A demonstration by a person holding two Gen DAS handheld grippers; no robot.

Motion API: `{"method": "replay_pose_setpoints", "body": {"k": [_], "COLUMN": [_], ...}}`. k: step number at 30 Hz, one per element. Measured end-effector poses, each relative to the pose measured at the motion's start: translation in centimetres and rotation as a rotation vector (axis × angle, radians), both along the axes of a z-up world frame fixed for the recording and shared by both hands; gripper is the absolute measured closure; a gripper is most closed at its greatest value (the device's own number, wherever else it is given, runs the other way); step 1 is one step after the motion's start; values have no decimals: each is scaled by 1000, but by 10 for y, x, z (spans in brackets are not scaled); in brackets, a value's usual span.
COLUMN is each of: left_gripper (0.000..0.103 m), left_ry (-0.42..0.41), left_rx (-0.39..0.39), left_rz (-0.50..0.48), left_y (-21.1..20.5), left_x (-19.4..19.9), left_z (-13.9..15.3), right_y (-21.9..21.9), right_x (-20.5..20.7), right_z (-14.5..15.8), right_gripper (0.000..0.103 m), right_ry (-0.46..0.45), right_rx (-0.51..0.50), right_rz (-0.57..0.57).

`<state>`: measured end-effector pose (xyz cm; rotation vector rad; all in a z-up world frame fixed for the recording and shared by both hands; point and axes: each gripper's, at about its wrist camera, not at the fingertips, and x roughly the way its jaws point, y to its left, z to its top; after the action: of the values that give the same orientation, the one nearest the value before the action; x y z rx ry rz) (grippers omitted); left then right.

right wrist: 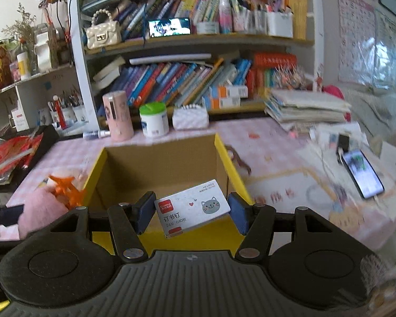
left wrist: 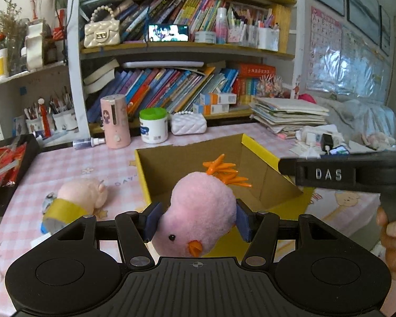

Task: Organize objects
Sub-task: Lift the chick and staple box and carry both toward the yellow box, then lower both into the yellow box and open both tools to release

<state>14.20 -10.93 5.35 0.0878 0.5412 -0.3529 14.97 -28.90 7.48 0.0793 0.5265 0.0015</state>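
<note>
The open cardboard box with yellow outer walls (left wrist: 261, 155) stands in the middle of the pink checked tablecloth (left wrist: 66, 163), its inside bare, its near wall just beyond both tools. Bare cloth lies to its left as far as the black tray of red packets (left wrist: 10, 169) at the left edge, and to its right up to the paper stack (left wrist: 290, 113).

The left gripper (left wrist: 196, 220) is clamped on a fluffy pink chick toy with orange feet (left wrist: 198, 211), over the box's near wall; its beak points down toward the camera, feet up and away, long axis running along the fingers.

The right gripper (right wrist: 191, 212) grips a small white staple box with a grey cat face (right wrist: 192, 206), flat, tilted, long side spanning the pads, over the near wall.

A pink plush with a yellow band (left wrist: 76, 198) lies on the cloth left of the box.
</note>
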Motion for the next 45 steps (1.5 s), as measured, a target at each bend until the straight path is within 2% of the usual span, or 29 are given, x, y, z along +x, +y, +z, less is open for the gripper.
{"method": "replay_pose_setpoints", "body": {"k": [5,11,16,22,24,26,29,36,45], "left_gripper": [46,46,46,46,46,52,53,53,53], "left_ry": [20,64,134,205,219,228,243,268,267], "left_rx": [37,121,148,190,188,196,194,196,190], "left_rz": [10,29,51,63,67,67,76,81,55], "left_y": [-25,-50,-62,-73,-73,-75,-74,-76,-84], "left_x": [27,55,78,95,99,102,104,110,110], "left_z": [-10,-29,-44,-57,-60,-62,-65,-70,-73], "right_y": [-14,-15,-7,10,17,23,29,26,12], "right_x": [41,90,134,174,182,186,193,206,202], "right_z": [-1,-9,-23,-51,-59,-66,-77,-92,-92], "right_gripper": [45,45,45,45,45,45,45,45,45], "right_ry": [5,32,104,233,262,288,347,513,520], "right_rx": [-13,-72,-120,-210,-246,-276,-308,-271,-282], "right_rz": [41,132,243,385,429,470,516,519,487]}}
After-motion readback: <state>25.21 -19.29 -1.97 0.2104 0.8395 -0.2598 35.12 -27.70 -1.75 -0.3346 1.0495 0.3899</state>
